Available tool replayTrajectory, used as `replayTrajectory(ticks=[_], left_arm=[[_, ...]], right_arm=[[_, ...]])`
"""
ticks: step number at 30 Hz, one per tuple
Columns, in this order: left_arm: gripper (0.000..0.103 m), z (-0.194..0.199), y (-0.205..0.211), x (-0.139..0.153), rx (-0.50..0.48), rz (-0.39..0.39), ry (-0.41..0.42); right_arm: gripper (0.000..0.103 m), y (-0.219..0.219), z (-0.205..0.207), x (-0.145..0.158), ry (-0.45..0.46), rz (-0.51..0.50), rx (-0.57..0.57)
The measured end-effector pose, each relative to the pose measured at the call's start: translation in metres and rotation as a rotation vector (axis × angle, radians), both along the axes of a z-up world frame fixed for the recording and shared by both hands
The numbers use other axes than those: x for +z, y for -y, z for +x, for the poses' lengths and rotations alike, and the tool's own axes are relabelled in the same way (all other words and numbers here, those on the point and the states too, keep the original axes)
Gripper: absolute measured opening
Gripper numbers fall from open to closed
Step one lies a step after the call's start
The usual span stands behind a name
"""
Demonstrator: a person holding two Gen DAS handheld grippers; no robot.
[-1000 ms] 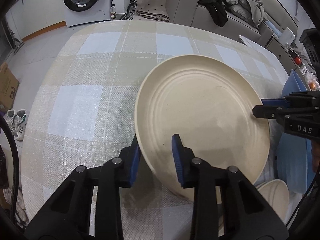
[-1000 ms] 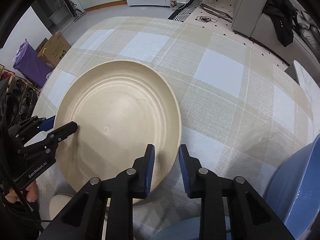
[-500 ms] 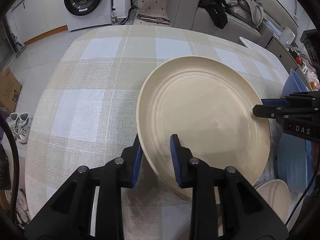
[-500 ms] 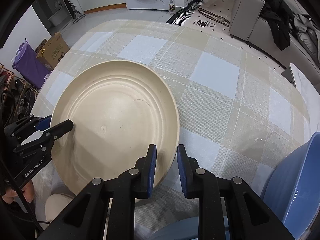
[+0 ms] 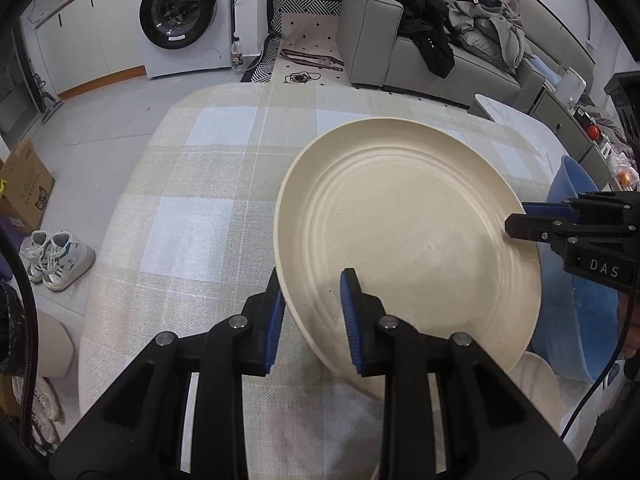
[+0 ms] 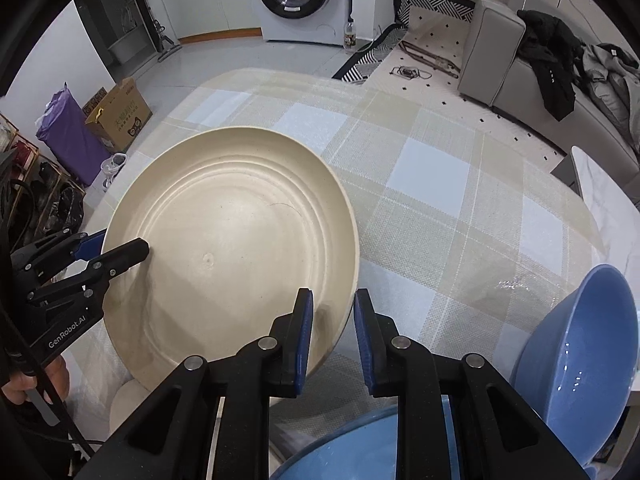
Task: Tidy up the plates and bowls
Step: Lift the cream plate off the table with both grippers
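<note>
A large cream plate [image 5: 408,236] with ringed grooves is held tilted above the checked tablecloth [image 5: 200,216]. My left gripper [image 5: 314,308] is shut on its near left rim. My right gripper [image 6: 330,328] is shut on the opposite rim of the same plate [image 6: 232,248]. Each gripper shows in the other's view, the right one in the left wrist view [image 5: 516,224] and the left one in the right wrist view [image 6: 116,248]. A blue bowl [image 6: 580,356] stands at the right. A second blue dish [image 6: 356,452] lies below my right gripper.
A smaller cream dish [image 5: 536,392] sits under the held plate near the table's front edge. The table drops off to the floor on the left, where shoes [image 5: 56,260] and a cardboard box [image 5: 24,188] lie. A sofa [image 5: 440,60] and washing machine [image 5: 180,20] stand beyond.
Both grippers have risen with the cream plate between them, and more of the room shows beyond the table. The grips have not changed.
</note>
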State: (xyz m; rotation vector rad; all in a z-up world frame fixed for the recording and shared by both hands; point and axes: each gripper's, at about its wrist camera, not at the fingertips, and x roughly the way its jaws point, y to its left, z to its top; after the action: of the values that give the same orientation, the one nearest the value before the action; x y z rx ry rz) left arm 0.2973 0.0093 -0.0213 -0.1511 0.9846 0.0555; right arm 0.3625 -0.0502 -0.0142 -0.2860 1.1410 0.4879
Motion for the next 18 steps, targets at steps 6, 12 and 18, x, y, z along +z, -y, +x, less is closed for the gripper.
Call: replayTrajectory(ticks=[6, 12, 18], left_arm=[[0.024, -0.021, 0.001, 0.023, 0.001, 0.004, 0.033], [0.024, -0.046, 0.006, 0.045, 0.004, 0.011, 0.063], [0.024, -0.074, 0.012, 0.068, -0.001, 0.016, 0.094]], right_arm=[[0.022, 0.000, -0.016, 0.021, 0.033, 0.029, -0.003], [0.022, 0.000, -0.038, 0.039, 0.063, 0.043, 0.000], [0.022, 0.004, -0.060, 0.060, 0.109, 0.063, -0.010]])
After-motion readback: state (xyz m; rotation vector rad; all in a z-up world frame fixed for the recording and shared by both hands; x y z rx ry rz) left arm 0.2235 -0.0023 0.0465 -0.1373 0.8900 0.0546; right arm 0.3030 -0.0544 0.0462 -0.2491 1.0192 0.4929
